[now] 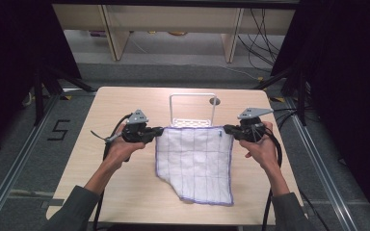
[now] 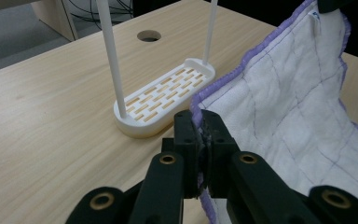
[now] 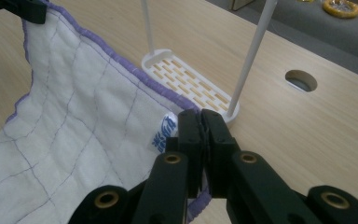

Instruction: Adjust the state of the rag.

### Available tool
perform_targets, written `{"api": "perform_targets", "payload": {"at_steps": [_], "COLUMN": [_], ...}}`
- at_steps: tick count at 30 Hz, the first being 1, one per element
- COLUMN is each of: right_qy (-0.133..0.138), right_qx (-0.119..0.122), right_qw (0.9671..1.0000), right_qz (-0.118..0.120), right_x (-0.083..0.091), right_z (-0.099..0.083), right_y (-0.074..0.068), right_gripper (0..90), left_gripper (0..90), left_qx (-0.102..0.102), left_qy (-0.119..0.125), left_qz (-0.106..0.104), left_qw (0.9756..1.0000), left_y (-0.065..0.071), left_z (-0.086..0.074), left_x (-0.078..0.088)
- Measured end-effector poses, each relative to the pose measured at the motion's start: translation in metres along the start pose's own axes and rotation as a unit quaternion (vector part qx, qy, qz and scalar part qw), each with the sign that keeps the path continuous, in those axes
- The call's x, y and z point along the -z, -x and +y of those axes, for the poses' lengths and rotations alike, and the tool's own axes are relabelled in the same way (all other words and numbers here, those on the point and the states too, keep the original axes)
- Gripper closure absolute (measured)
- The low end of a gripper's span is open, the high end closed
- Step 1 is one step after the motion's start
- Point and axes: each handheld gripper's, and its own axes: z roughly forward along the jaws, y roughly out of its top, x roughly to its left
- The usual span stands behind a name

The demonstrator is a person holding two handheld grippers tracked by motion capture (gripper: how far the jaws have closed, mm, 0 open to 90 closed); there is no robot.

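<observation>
High view: both the left gripper (image 1: 160, 130) and right gripper (image 1: 227, 129) are clamped on the white cloth (image 1: 195, 161), top edge stretched parallel to the rack (image 1: 193, 109) just behind; its blue tag (image 3: 164, 135) is unreadable.

Rack (image 2: 163, 95) top cut off; cloth (image 1: 195, 161) corners hidden inside jaws.

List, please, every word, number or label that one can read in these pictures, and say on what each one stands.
"5": black mark on the floor, left of the table.
Blue print on the small white tag at the cloth corner near the right gripper: too blurred to read.
Nothing else carries readable text.
</observation>
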Motion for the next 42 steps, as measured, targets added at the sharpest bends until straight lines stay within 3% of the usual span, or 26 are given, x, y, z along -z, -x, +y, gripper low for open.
{"api": "perform_targets", "payload": {"at_steps": [1, 6, 7, 10, 15, 16, 17, 20, 21, 25, 33, 36, 42], "right_qy": [-0.005, 0.005, -0.003, 0.001, 0.019, 0.024, 0.023, 0.04, 0.034, 0.04, 0.03, 0.022, 0.022], "right_qx": [-0.007, 0.008, -0.003, -0.002, 0.006, 0.017, 0.01, 0.02, 0.009, 0.006, 0.004, 0.003, 0.029], "right_qw": [1.0, 1.0, 1.0, 1.0, 0.9998, 0.9996, 0.9997, 0.999, 0.9994, 0.9991, 0.9993, 0.9994, 0.9984], "right_qz": [0.002, -0.003, 0.002, 0.002, 0.003, 0.004, 0.005, 0.003, 0.007, 0.013, 0.022, 0.028, 0.043], "right_x": [0.002, 0.002, 0.002, 0.005, 0.017, 0.024, 0.026, 0.034, 0.038, 0.047, 0.063, 0.074, 0.091], "right_z": [0.001, 0.003, 0.003, 0.009, 0.016, 0.017, 0.017, 0.016, 0.016, 0.014, 0.016, 0.019, 0.027], "right_y": [-0.002, -0.001, -0.002, -0.003, -0.011, -0.012, -0.014, -0.017, -0.019, -0.022, -0.031, -0.04, -0.052], "right_gripper": [87.4, 87.4, 87.4, 87.4, 87.4, 87.5, 87.5, 87.5, 87.4, 87.5, 87.5, 87.5, 87.5], "left_gripper": [85.8, 85.8, 85.8, 85.9, 85.8, 85.8, 85.8, 85.8, 85.8, 85.8, 85.8, 85.8, 85.8], "left_qx": [-0.004, -0.008, -0.007, -0.004, -0.007, -0.008, -0.009, -0.015, -0.015, -0.021, -0.003, -0.012, -0.033], "left_qy": [-0.003, -0.005, -0.003, -0.001, 0.012, 0.011, 0.014, 0.018, 0.014, 0.016, 0.01, 0.004, 0.0], "left_qz": [0.0, -0.004, -0.003, -0.005, -0.007, -0.016, -0.022, -0.028, -0.024, -0.027, -0.049, -0.054, -0.065], "left_qw": [1.0, 0.9999, 1.0, 1.0, 0.9999, 0.9998, 0.9996, 0.9993, 0.9995, 0.9993, 0.9988, 0.9984, 0.9973], "left_y": [0.001, 0.004, 0.004, 0.005, 0.013, 0.016, 0.019, 0.026, 0.028, 0.035, 0.038, 0.045, 0.061], "left_z": [0.002, 0.007, 0.008, 0.014, 0.018, 0.02, 0.02, 0.024, 0.025, 0.032, 0.033, 0.035, 0.045], "left_x": [0.002, 0.006, 0.006, 0.01, 0.02, 0.024, 0.027, 0.035, 0.038, 0.049, 0.063, 0.069, 0.088]}}
